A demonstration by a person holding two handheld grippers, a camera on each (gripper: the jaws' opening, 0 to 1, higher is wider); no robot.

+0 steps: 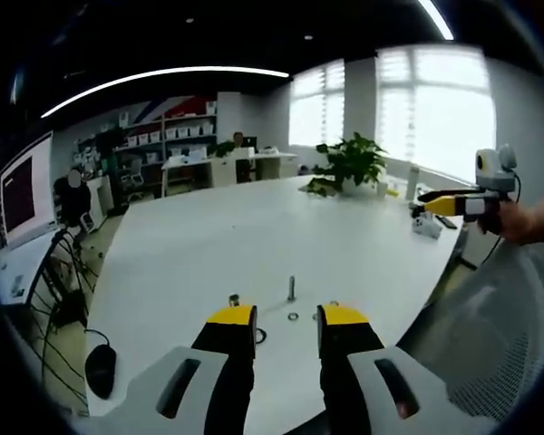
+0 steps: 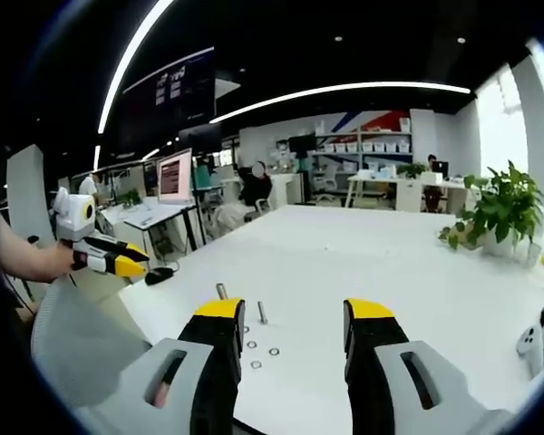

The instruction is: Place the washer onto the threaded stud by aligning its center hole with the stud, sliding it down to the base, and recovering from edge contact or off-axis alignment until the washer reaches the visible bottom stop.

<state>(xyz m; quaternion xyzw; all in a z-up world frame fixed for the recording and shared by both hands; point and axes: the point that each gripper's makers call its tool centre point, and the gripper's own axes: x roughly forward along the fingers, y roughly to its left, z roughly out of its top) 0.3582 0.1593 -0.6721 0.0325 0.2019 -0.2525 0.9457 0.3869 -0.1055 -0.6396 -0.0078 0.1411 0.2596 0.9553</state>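
Observation:
The threaded stud (image 1: pixel 291 288) stands upright on the white table (image 1: pixel 254 236), just beyond my left gripper (image 1: pixel 287 319), which is open and holds nothing. A small washer (image 1: pixel 293 316) lies flat in front of the stud, between the jaw tips. A second short stud (image 1: pixel 234 298) stands to the left. In the right gripper view the stud (image 2: pixel 262 313) rises near the left jaw of my open, empty right gripper (image 2: pixel 295 313). Three loose washers (image 2: pixel 274 351) lie on the table below it. A hand holds the left gripper (image 2: pixel 109 256) off the table's left edge.
A potted plant (image 1: pixel 349 163) and a white device (image 1: pixel 426 225) sit at the table's far side, near the right gripper (image 1: pixel 453 201). A mesh chair back (image 1: pixel 499 335) stands by the near edge. A black mouse (image 1: pixel 100 370) and a monitor (image 1: pixel 23 190) are off to the left.

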